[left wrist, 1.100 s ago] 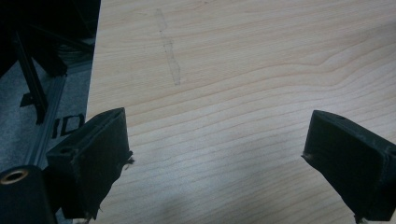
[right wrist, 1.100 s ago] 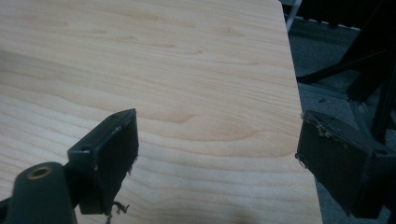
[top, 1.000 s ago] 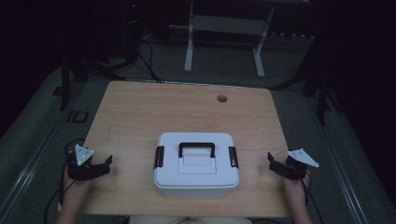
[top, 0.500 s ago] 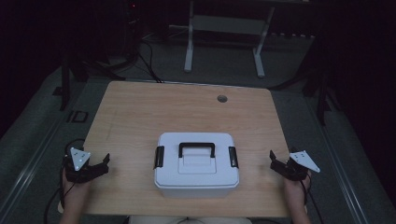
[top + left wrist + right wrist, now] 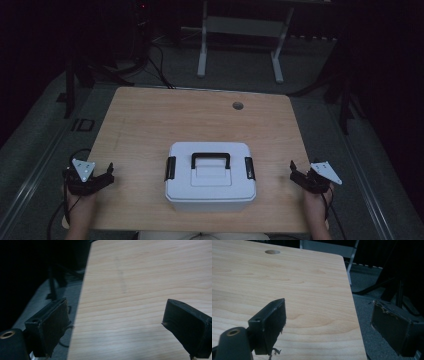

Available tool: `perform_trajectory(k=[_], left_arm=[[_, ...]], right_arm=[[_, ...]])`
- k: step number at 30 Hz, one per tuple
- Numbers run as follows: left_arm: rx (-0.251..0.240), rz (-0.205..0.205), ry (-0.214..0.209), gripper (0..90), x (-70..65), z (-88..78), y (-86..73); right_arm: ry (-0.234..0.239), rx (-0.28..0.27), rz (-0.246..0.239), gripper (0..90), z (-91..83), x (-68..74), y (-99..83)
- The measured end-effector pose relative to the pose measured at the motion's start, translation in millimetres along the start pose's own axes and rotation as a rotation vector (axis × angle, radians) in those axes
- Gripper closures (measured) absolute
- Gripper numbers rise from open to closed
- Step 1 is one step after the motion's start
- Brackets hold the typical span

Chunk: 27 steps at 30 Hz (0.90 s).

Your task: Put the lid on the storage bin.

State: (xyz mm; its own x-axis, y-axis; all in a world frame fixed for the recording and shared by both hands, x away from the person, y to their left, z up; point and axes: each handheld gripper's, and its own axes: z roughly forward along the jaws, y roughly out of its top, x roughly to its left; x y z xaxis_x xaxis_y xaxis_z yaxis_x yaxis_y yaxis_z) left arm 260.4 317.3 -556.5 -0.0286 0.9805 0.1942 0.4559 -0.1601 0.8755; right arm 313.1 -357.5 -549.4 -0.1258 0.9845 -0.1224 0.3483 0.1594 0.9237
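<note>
The bench (image 5: 150, 125) is made of light wood. It has a small round hole (image 5: 238, 105) near its far edge. Behind the bench, a white metal stand (image 5: 240, 30) sits on the grey floor (image 5: 235, 75). Black cables (image 5: 160, 55) lie on the floor.

One wooden table (image 5: 150, 130) is counted, with one round cable hole (image 5: 238, 105) set in its far part. One white lidded box (image 5: 210, 192) is seen on it; on that box one black handle (image 5: 210, 156) and two black side latches (image 5: 170, 168) are counted. Two handheld grippers are noted: the left gripper (image 5: 107, 176) and the right gripper (image 5: 295, 172), each with two black jaws and one grey three-cornered plate. Two hands are seen. One white-legged frame (image 5: 240, 30) is counted beyond the table.
</note>
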Motion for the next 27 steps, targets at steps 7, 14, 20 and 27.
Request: perform_trajectory(k=[7, 14, 20, 27], left_arm=[[-0.042, -0.08, 0.07, 6.5, 7.4, -3.9, -0.4], [-0.02, -0.04, 0.078, 6.5, 3.7, -1.5, -1.2], [-0.019, -0.042, 0.05, 6.5, 4.2, -1.0, -2.2], [-0.019, -0.051, 0.024, 6.5, 5.3, -0.6, -2.9]], right_arm=[[-0.011, 0.009, 0.005, 12.5, 0.9, 0.4, 0.2], [-0.009, 0.016, -0.004, 12.6, 1.6, 1.3, 0.4], [-0.008, 0.02, -0.011, 12.6, 2.1, 1.8, 0.5], [-0.003, 0.027, -0.008, 12.6, 2.5, 2.2, 0.7]])
